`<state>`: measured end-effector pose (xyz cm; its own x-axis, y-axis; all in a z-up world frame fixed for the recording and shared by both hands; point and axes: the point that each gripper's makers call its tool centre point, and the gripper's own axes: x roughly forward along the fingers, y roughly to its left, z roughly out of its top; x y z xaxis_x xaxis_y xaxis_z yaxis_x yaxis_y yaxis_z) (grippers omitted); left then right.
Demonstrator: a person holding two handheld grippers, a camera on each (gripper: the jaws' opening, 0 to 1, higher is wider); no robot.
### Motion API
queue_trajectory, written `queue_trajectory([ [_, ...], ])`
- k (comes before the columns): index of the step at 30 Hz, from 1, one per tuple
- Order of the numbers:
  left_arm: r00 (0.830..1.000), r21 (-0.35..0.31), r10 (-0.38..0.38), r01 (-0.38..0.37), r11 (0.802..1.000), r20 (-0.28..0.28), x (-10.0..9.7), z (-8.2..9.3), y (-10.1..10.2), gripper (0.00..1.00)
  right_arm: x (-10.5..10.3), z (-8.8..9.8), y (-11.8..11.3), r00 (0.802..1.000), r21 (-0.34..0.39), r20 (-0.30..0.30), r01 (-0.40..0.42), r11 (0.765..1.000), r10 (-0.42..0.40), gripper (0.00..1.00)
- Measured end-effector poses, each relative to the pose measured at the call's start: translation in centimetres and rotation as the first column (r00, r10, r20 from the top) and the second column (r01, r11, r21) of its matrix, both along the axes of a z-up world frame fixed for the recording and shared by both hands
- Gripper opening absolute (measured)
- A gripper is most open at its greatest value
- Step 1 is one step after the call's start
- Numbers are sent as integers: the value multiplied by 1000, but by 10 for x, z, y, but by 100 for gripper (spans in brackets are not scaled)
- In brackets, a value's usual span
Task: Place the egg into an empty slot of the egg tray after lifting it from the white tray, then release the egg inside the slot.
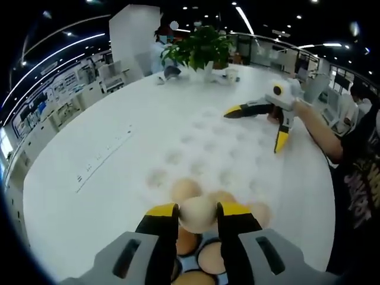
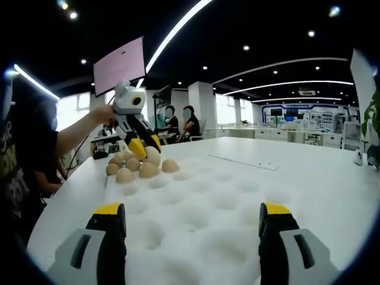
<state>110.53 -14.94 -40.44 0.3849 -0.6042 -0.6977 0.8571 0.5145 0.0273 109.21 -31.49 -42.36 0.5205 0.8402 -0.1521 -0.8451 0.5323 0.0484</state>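
Gripping the egg (image 1: 198, 214) between them, left gripper (image 1: 198, 209) fingers; right gripper (image 2: 193, 209) spread wide, empty.

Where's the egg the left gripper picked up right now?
In the left gripper view, the egg sits clamped between the left gripper tips at bottom center, just above the other eggs at the egg tray's near edge.

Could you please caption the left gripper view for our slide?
Left gripper shut on an egg above the white egg tray; right gripper open beyond.
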Motion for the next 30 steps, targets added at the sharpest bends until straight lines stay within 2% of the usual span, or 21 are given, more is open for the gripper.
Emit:
queue_trajectory([
  [4,1000,18,-30,29,999,10,-3,-2,1,26,0,0,0,1000,0,0,0,1000,0,97],
  [7,999,97,-35,35,995,-1,-4,-15,9,28,0,0,0,1000,1,1,0,1000,0,97],
  [8,999,101,-33,33,994,-10,-4,-19,9,28,-1,0,0,1000,1,0,1,1000,-1,97],
  [9,999,82,-35,36,996,-16,-5,-19,5,28,-1,0,0,1000,1,1,1,1000,-1,97],
  [15,999,91,-36,37,995,-10,-6,-15,6,28,-1,0,1,1000,2,1,2,1000,-2,97],
  [30,1000,60,-19,19,998,4,-11,-1,12,28,0,0,1,1000,7,2,4,1000,-4,97],
])
